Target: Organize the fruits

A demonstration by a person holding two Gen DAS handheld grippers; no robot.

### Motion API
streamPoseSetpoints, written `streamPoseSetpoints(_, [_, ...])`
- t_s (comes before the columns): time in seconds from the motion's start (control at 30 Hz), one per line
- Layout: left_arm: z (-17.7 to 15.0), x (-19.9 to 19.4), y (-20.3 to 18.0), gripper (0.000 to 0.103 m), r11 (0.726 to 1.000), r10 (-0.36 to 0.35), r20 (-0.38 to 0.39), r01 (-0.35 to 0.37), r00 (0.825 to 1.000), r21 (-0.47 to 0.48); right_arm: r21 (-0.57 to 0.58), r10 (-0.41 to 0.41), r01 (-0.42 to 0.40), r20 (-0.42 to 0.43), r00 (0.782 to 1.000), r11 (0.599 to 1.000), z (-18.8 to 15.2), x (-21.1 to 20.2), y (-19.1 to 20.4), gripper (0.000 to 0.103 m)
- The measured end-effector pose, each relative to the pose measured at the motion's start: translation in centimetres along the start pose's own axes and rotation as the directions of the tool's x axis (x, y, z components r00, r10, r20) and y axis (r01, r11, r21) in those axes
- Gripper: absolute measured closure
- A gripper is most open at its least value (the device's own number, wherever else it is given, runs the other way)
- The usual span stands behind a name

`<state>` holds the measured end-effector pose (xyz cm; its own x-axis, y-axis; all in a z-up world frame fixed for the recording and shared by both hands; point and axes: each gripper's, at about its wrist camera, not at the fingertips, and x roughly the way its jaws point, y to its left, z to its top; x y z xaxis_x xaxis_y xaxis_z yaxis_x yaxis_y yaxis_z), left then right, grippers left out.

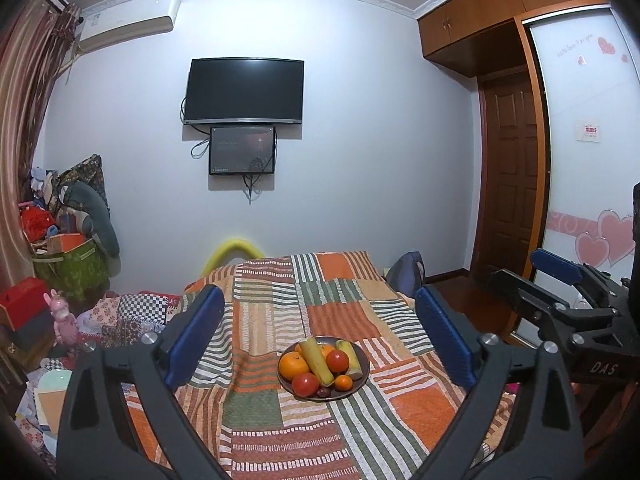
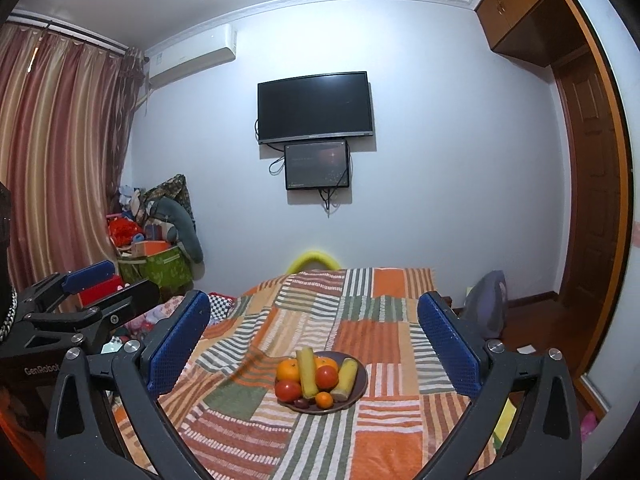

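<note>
**Fruit Sits Piled on One Plate**

All the fruit is seen on a dark round plate point(image 1: 362, 354), low and a little right of the middle in the left wrist view. The plate is set on a striped patchwork blanket point(image 1: 344, 312). No fruit is seen on the blanket itself.

On the plate, a big orange point(image 1: 294, 365) is at the left. Two yellow-green sticks point(image 1: 317, 362) are laid across the middle and back. A red tomato point(image 1: 337, 361) is between them, and another tomato point(image 1: 305, 384) is at the front. A small orange point(image 1: 343, 383) and a dark little fruit point(image 1: 324, 392) are at the front edge.

The left gripper point(image 1: 320, 336) is held wide open above the blanket, and nothing is held in it. The right gripper point(image 2: 316, 340) is also spread wide, with nothing held.

This could be fruit waiting to be sorted, or fruit already gathered. If a piece is picked, the round ones should be squeezed softly, because they can roll and the tomatoes can be squashed.
</note>
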<state>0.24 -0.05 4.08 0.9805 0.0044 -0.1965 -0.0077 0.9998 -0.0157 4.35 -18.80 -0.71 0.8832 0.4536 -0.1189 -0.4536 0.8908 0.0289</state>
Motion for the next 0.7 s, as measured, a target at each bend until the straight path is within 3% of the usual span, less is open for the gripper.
streamPoseSetpoints(0.7, [-0.07,0.21,-0.2,0.004,1.0,0.005,-0.003,-0.005,1.0,0.001,0.015,-0.001,0.001,-0.004,1.0,1.0,-0.15,-0.28,-0.58,0.0])
